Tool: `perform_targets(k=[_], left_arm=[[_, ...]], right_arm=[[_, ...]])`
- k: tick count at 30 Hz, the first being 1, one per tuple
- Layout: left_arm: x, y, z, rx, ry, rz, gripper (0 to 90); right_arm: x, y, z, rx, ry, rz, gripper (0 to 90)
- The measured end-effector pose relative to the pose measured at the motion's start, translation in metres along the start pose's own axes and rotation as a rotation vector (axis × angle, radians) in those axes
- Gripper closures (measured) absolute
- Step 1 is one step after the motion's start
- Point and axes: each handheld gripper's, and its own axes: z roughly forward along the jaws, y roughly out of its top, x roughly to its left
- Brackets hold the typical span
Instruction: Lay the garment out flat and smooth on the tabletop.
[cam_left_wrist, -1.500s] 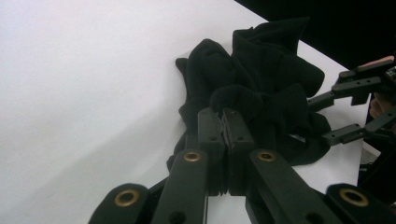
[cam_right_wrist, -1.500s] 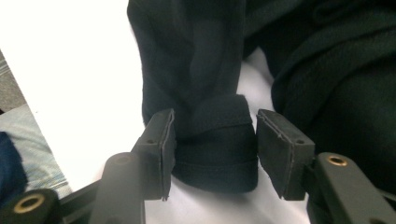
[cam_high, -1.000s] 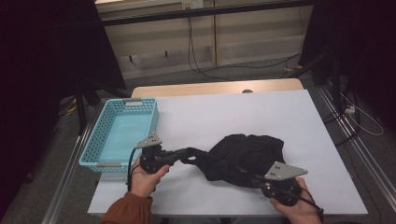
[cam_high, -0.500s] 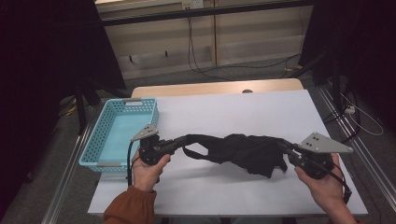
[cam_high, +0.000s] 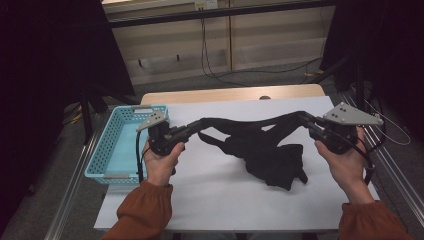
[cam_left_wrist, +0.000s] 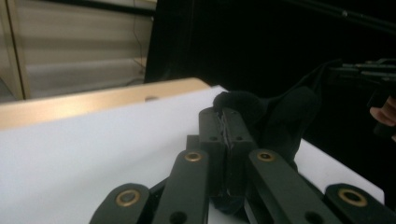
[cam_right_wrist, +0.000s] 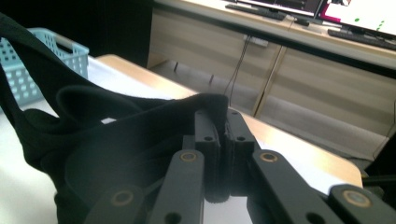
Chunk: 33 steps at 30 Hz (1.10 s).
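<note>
Two tools, left tool (cam_high: 192, 129) and right tool (cam_high: 306, 121), are each clamped tight on an edge of the black garment (cam_high: 260, 147) stretched above the counter (cam_high: 210, 195); uneven pulling could slip the cloth from either grip

Rust-orange sleeves (cam_high: 145, 210) with gathered cuffs. Each black tool, left (cam_high: 194, 127) and right (cam_high: 304, 118), has brass-coloured pivot pins, a grey three-cornered plate and a trailing black cable.
</note>
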Motion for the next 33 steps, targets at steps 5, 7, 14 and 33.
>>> perform_targets(k=[5,7,14,33], left_arm=[[0.004,0.024,0.003,-0.049,0.016,0.001,89.0],[0.005,0.032,0.005,-0.063,0.017,0.0,88.9],[0.015,0.044,0.016,-0.07,0.058,-0.009,88.9],[0.058,0.006,0.076,0.073,0.137,-0.036,88.8]], right_arm=[[-0.004,0.021,0.012,-0.031,-0.008,-0.004,86.2],[-0.006,0.03,0.017,-0.038,-0.011,-0.004,85.9],[-0.012,0.058,0.038,-0.067,-0.01,-0.003,85.5],[-0.018,0.016,0.139,0.079,0.043,0.067,85.8]])
